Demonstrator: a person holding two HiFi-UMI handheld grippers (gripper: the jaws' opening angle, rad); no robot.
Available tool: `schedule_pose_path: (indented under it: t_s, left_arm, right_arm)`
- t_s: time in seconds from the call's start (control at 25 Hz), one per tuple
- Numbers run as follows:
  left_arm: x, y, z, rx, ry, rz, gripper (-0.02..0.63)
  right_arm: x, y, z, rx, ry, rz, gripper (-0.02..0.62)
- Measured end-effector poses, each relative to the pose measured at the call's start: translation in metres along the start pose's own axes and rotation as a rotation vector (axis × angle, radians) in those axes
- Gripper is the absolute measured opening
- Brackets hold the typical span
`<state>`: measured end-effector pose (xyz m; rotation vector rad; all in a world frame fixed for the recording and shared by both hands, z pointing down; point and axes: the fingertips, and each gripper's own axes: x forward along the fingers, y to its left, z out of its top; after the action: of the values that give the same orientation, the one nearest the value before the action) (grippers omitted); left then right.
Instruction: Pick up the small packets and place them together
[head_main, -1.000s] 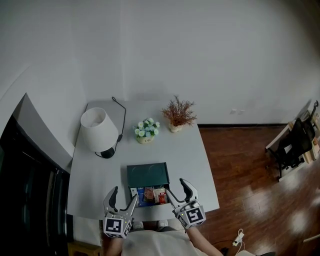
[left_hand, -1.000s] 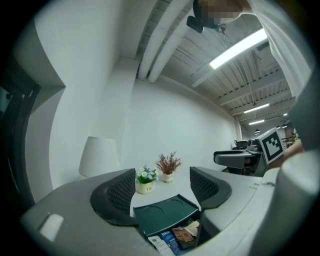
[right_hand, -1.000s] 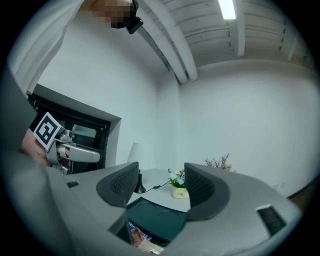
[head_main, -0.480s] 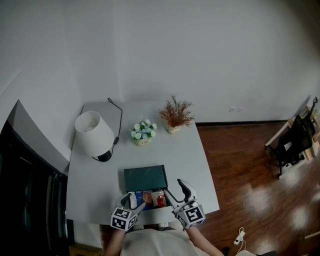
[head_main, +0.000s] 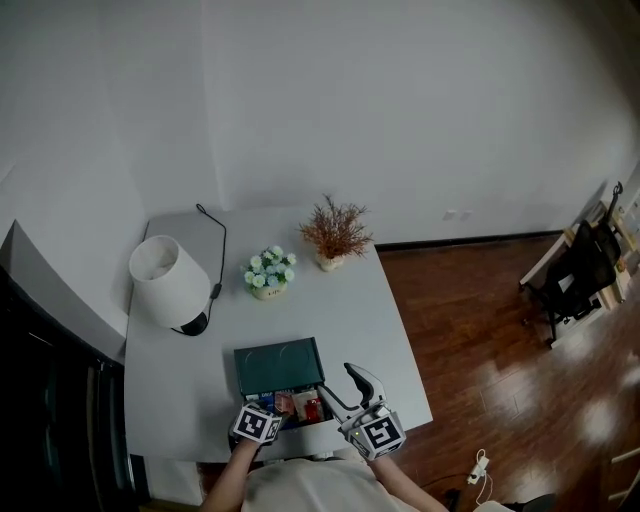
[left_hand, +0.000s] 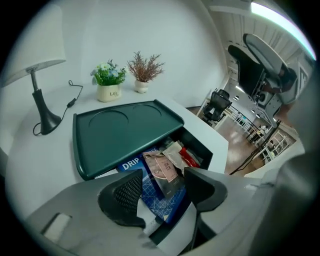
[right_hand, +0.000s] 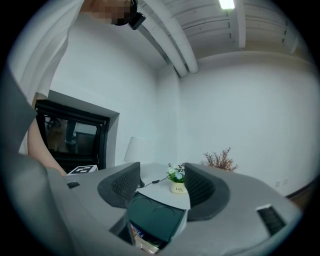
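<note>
An open drawer (head_main: 318, 416) at the table's front edge holds small packets: a blue one marked DRIP (left_hand: 131, 165), a pink-brown one (left_hand: 161, 169), a pale one (left_hand: 175, 150) and a red one (left_hand: 189, 156). A dark green tray (head_main: 278, 362) lies on the tabletop just behind the drawer. My left gripper (left_hand: 162, 192) tilts down over the drawer. Its jaws have just been closing but are open, with the blue and pink-brown packets below the gap, untouched. My right gripper (head_main: 342, 385) hovers level at the drawer's right, open and holding nothing.
On the white table (head_main: 370, 330) stand a lamp (head_main: 165, 285) with its cable at the back left, a small flower pot (head_main: 265, 275) and a dried plant (head_main: 333, 235). A dark cabinet (head_main: 50, 400) flanks the left. Wooden floor (head_main: 480, 330) and a chair (head_main: 575, 275) lie right.
My left gripper has dropped and tipped downward onto the open drawer, its jaws narrower than before. The right gripper has stayed where it was.
</note>
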<state>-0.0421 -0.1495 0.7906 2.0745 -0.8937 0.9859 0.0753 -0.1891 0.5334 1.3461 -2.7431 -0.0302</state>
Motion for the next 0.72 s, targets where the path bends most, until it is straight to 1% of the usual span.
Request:
schedule_pose_path:
  t_s: [0.12,0.16,0.24,0.28,0.32,0.36,0.4,0.56,0.72]
  left_arm:
    - [0.009,0.004,-0.006,0.008,0.066,0.013,0.230]
    - [0.011,0.005,-0.008,0.011,0.078,0.020,0.229]
    - [0.013,0.005,-0.007,0.018,0.082,0.035,0.188]
    - [0.013,0.006,-0.006,0.022,0.084,0.045,0.085]
    - [0.014,0.009,-0.008,0.028,0.088,0.057,0.038]
    - [0.016,0.011,-0.010,0.034,0.090,0.065,0.034]
    - [0.016,0.011,-0.011,0.034,0.087,0.063,0.009]
    - [0.004,-0.001,-0.005,0.011,0.040,0.020,0.003]
    - [-0.023,-0.008,0.004,-0.022,-0.046,0.002,0.003]
  right_arm:
    - [-0.001,-0.007,-0.006,-0.009,-0.006,-0.009,0.273]
    - [-0.002,-0.010,-0.008,-0.013,-0.013,-0.011,0.273]
    - [-0.002,-0.012,-0.009,-0.007,-0.010,-0.016,0.273]
    - [-0.002,-0.012,-0.008,0.003,0.000,-0.017,0.273]
    - [-0.001,-0.011,-0.007,0.012,0.009,-0.016,0.273]
    - [0.000,-0.011,-0.008,0.018,0.014,-0.014,0.273]
    - [0.001,-0.012,-0.009,0.019,0.014,-0.012,0.273]
    - [0.004,-0.012,-0.013,0.014,0.007,-0.003,0.273]
    - [0.008,-0.009,-0.012,0.019,0.013,0.010,0.273]
